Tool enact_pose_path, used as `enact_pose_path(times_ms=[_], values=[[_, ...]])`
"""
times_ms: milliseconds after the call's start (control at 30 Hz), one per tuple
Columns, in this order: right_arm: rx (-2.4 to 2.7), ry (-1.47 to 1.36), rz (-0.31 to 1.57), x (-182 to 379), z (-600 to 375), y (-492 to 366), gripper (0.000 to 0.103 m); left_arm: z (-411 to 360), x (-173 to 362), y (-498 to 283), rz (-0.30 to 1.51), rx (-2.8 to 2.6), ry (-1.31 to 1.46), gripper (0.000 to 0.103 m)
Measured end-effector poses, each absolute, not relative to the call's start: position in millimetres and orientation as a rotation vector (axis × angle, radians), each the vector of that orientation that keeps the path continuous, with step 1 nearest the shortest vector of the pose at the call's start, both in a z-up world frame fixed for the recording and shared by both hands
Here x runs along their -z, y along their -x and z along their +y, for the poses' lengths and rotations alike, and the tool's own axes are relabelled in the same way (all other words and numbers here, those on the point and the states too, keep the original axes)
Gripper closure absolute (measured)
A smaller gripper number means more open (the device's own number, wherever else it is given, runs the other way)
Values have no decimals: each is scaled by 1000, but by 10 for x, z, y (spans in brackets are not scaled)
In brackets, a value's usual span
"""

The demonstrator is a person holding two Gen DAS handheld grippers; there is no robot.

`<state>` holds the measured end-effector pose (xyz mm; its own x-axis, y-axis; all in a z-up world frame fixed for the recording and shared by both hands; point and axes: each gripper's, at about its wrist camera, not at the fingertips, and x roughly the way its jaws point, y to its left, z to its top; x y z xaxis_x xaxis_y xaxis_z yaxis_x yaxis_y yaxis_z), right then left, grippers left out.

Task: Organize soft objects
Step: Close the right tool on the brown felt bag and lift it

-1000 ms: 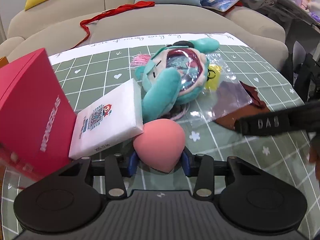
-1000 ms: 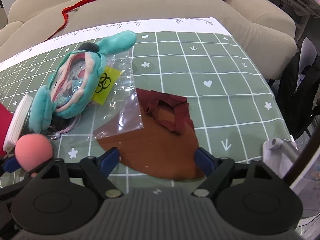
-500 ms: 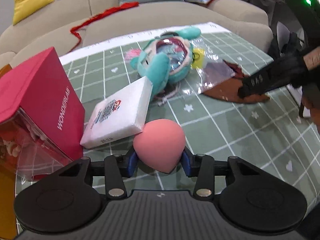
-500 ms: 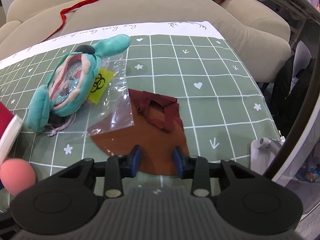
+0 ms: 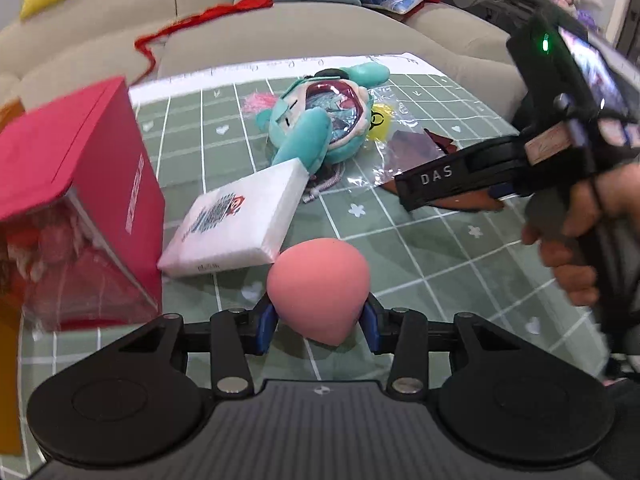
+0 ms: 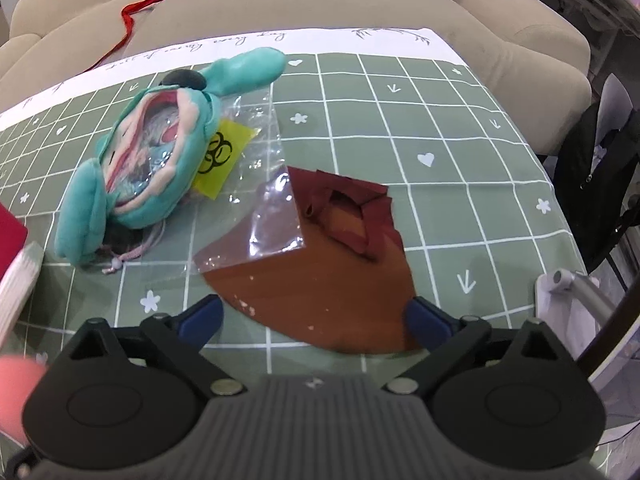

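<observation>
A: Left gripper [image 5: 318,322]?

B: Jaws clenched on the pink sponge [image 5: 318,286], an egg-shaped one, pointed end toward the camera, held at 6 o'clock in the left wrist view, above the green grid cloth [image 5: 420,248] on the desk.

A: Right gripper [image 6: 316,318]?

B: Jaws spread wide, nothing between them. Blue fingertips [image 6: 202,316] sit at either edge of the brown fabric piece [image 6: 316,288], which lies flat on the cloth at about 6 o'clock from the middle of the right wrist view. Whether the tips touch it, cannot tell.

A: Other soft stuff?

B: Teal plush pouch [image 6: 148,168] at 10 o'clock in the right view, lying on its side, clear window up. A clear plastic bag [image 6: 260,192] with a yellow biohazard label [image 6: 222,156] sits just beside it, one corner overlapping the brown fabric. A darker red folded bit [image 6: 348,208] rests on top of the fabric.

A: Left view extras?

B: White packet [image 5: 236,224] with a printed code, tilted, its far end against the pouch, at 11 o'clock from the sponge. Red box [image 5: 80,184] at 9 o'clock, touching the packet. The right hand [image 5: 576,240] grips its tool at 3 o'clock. Beige sofa [image 5: 280,28] behind the desk, red ribbon [image 5: 188,28] on it.
</observation>
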<state>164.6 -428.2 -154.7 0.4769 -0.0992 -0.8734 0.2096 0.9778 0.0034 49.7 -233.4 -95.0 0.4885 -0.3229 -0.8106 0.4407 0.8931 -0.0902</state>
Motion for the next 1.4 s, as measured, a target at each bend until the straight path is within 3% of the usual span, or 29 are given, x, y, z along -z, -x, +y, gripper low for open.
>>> enact_pose_path(times_ms=[33,133,300,400,933,1400], values=[[186,-110,1056,1543,-4275,-1644,9,-2312,936,-500,964,482,-122,53],[189,-103,1029,1508,-4275,-1611,28,-2295,903,-484,952,500,-141,53],[180,-65,1016,1444,-4251,-1561,74,-2265,861,-493,992,532,-101,52],[178,-25,1032,1419,-4215,-1553,96,-2203,826,-502,1022,598,-20,51],[255,-207,1103,1235,-4339,-1130,100,-1960,622,-469,962,563,-1,54],[196,-400,1090,1039,-4248,-831,99,-1877,643,-509,1040,537,-1,53]])
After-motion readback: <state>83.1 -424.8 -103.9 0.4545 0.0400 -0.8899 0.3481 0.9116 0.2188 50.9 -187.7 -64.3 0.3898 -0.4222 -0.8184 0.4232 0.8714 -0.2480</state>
